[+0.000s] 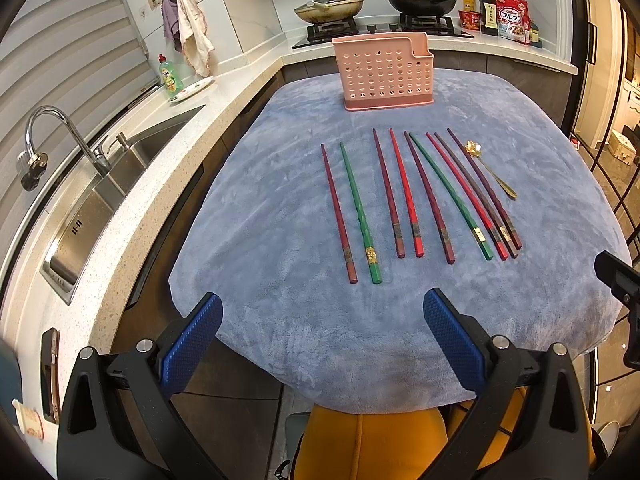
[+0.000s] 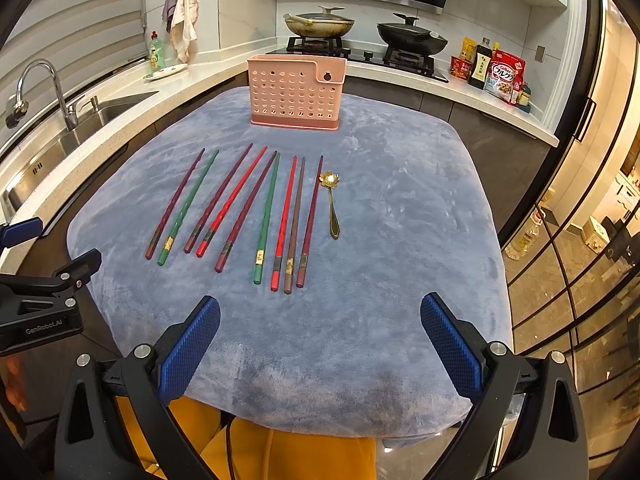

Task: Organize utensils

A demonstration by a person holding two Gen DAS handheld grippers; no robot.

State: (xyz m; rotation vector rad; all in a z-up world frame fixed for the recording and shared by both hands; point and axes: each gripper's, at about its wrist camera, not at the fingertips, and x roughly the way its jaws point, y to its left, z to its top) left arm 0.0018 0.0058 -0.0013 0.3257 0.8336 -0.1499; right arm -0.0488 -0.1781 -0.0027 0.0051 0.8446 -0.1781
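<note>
Nothing sorted yet, by the look of it. Nine chopsticks [image 2: 256, 208] and one gold spoon [image 2: 331, 204] lying in a row on the blue-covered tabletop [image 2: 420, 240], well short of the pink holder [image 2: 295, 94] at the far end. Left hand-held gripper [image 1: 322, 344] and right hand-held gripper [image 2: 320, 346] both spread wide, empty, hovering at the near edge. All ten pieces left to stow.

Plush matt cloth [image 1: 280, 184] covers the worktop; glossy lacquered chopsticks [image 1: 412, 196], shiny metal spoon [image 1: 490, 172], perforated smooth plastic holder [image 1: 382, 74].
</note>
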